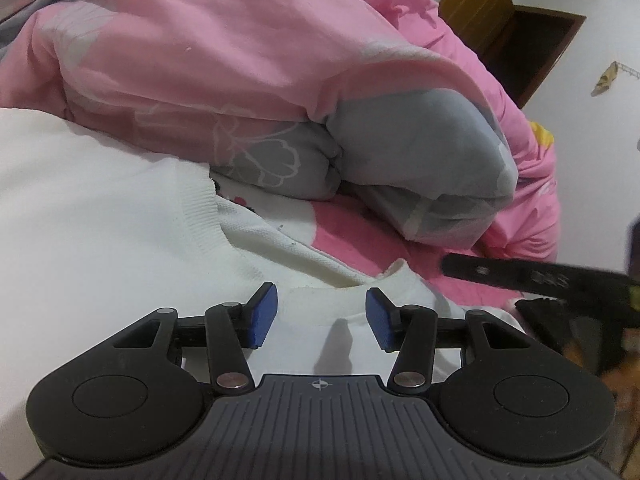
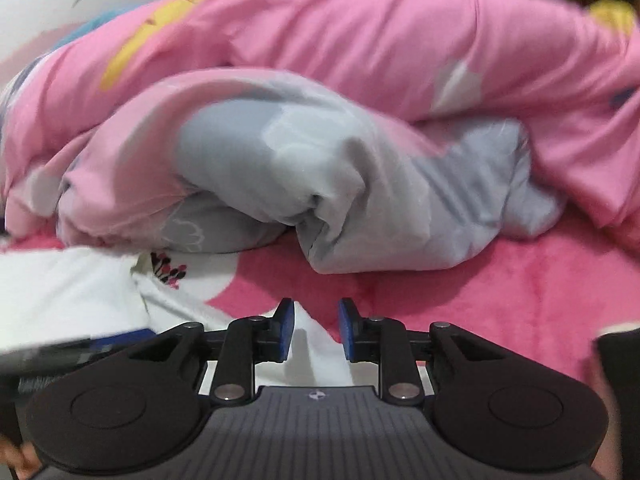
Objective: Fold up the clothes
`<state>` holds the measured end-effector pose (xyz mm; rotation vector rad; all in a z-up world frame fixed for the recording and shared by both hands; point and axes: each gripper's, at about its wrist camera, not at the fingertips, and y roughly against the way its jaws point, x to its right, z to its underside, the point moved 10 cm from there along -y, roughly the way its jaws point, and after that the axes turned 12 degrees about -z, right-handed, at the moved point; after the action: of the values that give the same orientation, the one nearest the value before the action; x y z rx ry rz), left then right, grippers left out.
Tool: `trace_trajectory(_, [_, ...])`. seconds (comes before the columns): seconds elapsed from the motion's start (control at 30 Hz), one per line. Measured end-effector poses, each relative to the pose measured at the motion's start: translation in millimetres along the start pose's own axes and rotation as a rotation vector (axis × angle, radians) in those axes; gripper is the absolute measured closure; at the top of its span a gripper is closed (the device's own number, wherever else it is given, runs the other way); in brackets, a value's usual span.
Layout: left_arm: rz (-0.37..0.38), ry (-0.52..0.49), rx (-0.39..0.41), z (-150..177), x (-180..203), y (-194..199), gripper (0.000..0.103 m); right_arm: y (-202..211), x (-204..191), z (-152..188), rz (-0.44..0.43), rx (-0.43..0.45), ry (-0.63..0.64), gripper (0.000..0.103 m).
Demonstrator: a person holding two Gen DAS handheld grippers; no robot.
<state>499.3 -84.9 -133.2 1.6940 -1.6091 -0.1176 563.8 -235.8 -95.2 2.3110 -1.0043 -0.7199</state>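
A white garment (image 1: 100, 208) lies spread on a bed covered by a pink sheet (image 2: 460, 304), with its ribbed edge running across the middle of the left wrist view and a folded corner near the bottom centre. The left tool (image 1: 320, 316) hovers over that corner with its blue pads (image 1: 262, 316) standing well apart; white cloth shows in the gap between them, but the pads do not press on it, so it holds nothing. The right tool (image 2: 316, 330) has its pads closer together yet still parted, over the place where the garment's white edge (image 2: 304, 344) meets the pink sheet; nothing is pinched there either. In the left wrist view the right tool shows as a dark blurred bar (image 1: 520, 274) at the right side, just beside the garment's corner. Behind the garment a pink and grey quilt (image 1: 240, 80) is bunched into a thick roll, its grey end resting on the sheet. A small dark flower print (image 2: 168, 270) shows on the white cloth near the quilt. Far right, a brown door (image 1: 516, 24) stands in a white wall.
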Motion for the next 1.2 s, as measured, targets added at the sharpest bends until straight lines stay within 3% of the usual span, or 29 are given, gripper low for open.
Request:
trace_trajectory(0.17, [-0.013,-0.016,0.011,2,0,3,0.054,-35,11,2,-0.027,-0.088,-0.171,0.077])
trace_trajectory(0.53, [-0.036,-0.054,0.029,4,3,3,0.054,-49,18,-2,0.088,-0.248,-0.382,0.076])
trace_trajectory(0.67, [-0.038,-0.055,0.032,4,2,3,0.054,-51,10,4,0.128,-0.312,-0.320,0.076])
trace_trajectory(0.73, [-0.039,-0.055,0.034,3,2,3,0.054,-48,3,6,0.155,-0.330,-0.262,0.088])
trace_trajectory(0.83, [-0.052,-0.056,0.048,2,2,5,0.054,-36,-6,3,0.193,-0.304,-0.187,0.097])
trace_trajectory(1.0, [-0.076,-0.021,0.106,-8,-6,13,0.054,-17,-19,-21,0.271,-0.131,-0.041,0.097])
trace_trajectory(1.2, [-0.083,-0.032,0.131,-12,-4,16,0.054,-49,-21,-24,0.348,-0.038,0.099,0.097])
